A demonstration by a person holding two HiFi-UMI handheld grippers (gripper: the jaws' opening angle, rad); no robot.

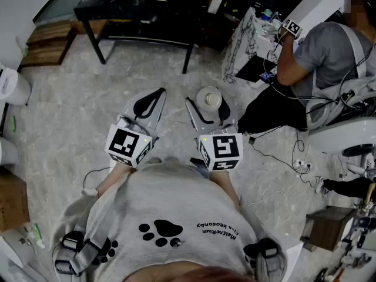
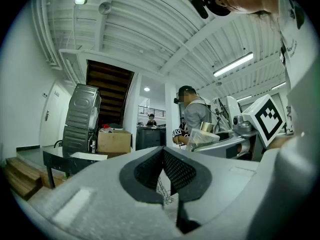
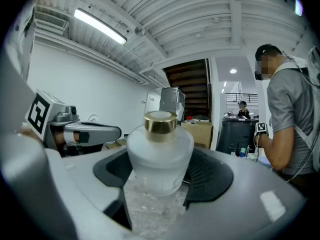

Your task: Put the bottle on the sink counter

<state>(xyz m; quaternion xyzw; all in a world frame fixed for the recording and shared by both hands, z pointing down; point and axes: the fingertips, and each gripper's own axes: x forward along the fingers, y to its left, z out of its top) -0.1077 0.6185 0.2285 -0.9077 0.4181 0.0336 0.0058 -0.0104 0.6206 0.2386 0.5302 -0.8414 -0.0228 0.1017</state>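
A frosted white bottle (image 1: 209, 98) with a gold cap (image 3: 160, 122) stands upright between the jaws of my right gripper (image 1: 208, 107), which is shut on its body (image 3: 159, 156) and holds it above the marble floor. My left gripper (image 1: 154, 98) is level beside it on the left, its jaws closed tip to tip with nothing between them (image 2: 163, 153). In the left gripper view the bottle (image 2: 202, 134) shows at the right in the other gripper. The right gripper view shows the left gripper (image 3: 75, 131) at the left. No sink counter is in view.
A person in a grey shirt (image 1: 329, 57) sits at the right among cables (image 1: 282, 157) on the floor. A black table (image 1: 141, 10) stands ahead, wooden steps (image 1: 47, 40) at the far left. A grey machine (image 2: 82, 116) and a cardboard box (image 2: 114, 140) stand further off.
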